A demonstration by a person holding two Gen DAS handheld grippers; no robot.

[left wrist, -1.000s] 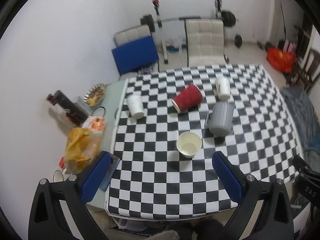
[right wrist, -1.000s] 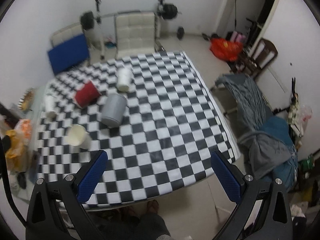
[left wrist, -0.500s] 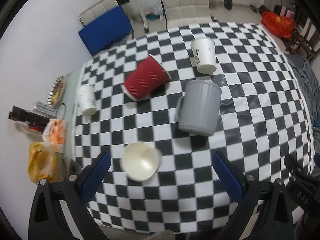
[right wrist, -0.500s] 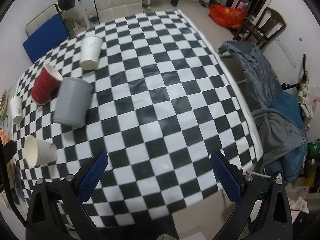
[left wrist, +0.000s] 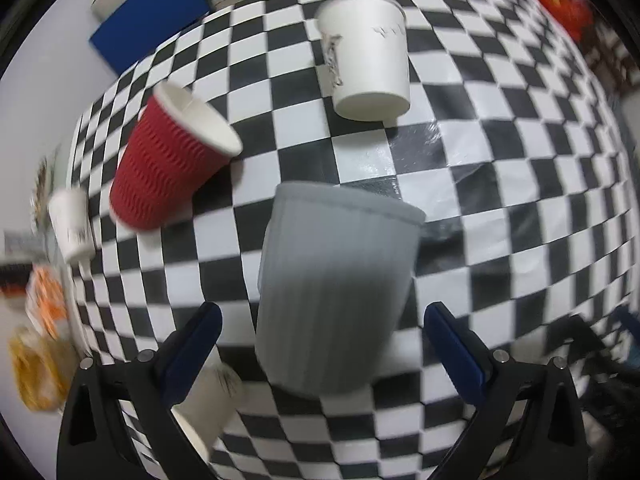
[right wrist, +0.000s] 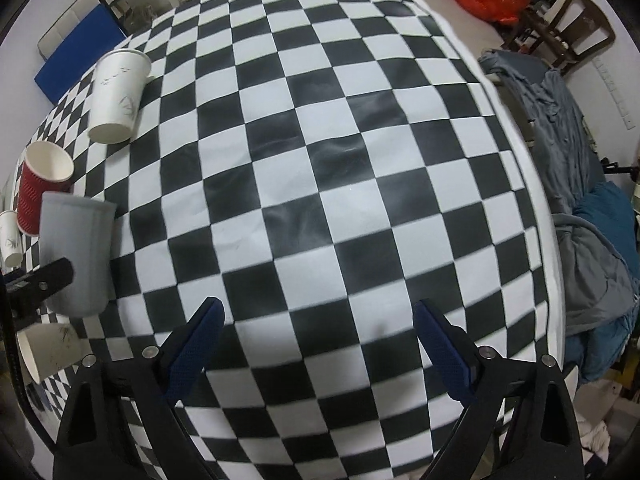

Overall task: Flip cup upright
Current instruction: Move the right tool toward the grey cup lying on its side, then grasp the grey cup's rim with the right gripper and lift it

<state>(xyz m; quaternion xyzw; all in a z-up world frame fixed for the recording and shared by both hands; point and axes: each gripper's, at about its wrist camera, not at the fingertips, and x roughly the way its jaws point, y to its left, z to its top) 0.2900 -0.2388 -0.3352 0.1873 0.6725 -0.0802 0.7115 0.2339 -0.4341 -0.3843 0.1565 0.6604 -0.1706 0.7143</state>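
The left gripper [left wrist: 320,336] is spread wide, its 2 blue pads flanking the base of the gray ribbed mug [left wrist: 336,288] lying on the checkered tablecloth [left wrist: 500,208]. The right gripper [right wrist: 316,340], also spread, hovers over bare cloth. Closing risks knocking the cream paper cup [left wrist: 208,404] just beside the left pad, or rolling the mug toward the red ripple cup [left wrist: 168,164] beyond.

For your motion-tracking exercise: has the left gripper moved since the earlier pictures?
Yes. The left gripper has closed in on the checkered table, now straddling the gray cup.
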